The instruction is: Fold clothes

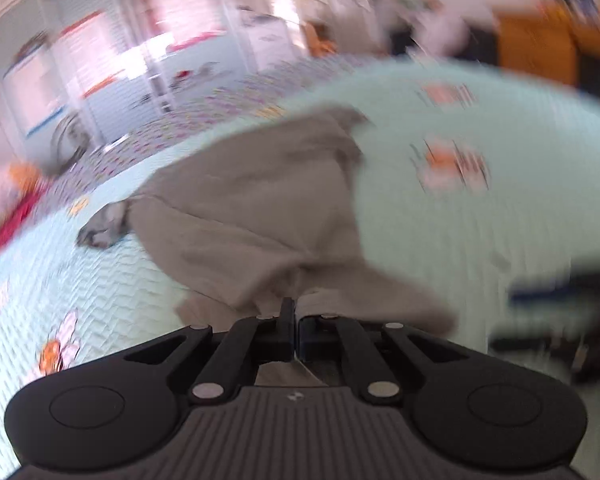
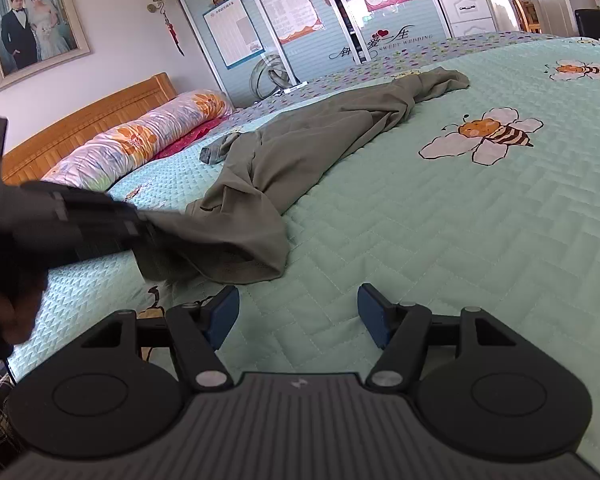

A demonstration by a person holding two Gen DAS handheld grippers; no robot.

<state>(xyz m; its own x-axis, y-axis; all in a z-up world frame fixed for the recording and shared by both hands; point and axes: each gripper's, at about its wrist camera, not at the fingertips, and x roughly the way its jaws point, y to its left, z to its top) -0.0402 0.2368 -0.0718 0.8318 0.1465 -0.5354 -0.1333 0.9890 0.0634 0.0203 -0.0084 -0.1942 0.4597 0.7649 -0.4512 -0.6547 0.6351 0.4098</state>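
While clamped tight on a near edge of the olive-grey garment (image 1: 260,208), left gripper (image 1: 293,308) lifts cloth off the mint bedspread (image 1: 480,220). Blurred left-wrist view. Seen from right wrist: garment (image 2: 300,152) strung out w/ far end toward the wardrobe, near end bunched at left gripper (image 2: 140,232). Right gripper (image 2: 298,312) jaws apart, nothing btwn, hovering over bare quilt just right of the cloth.
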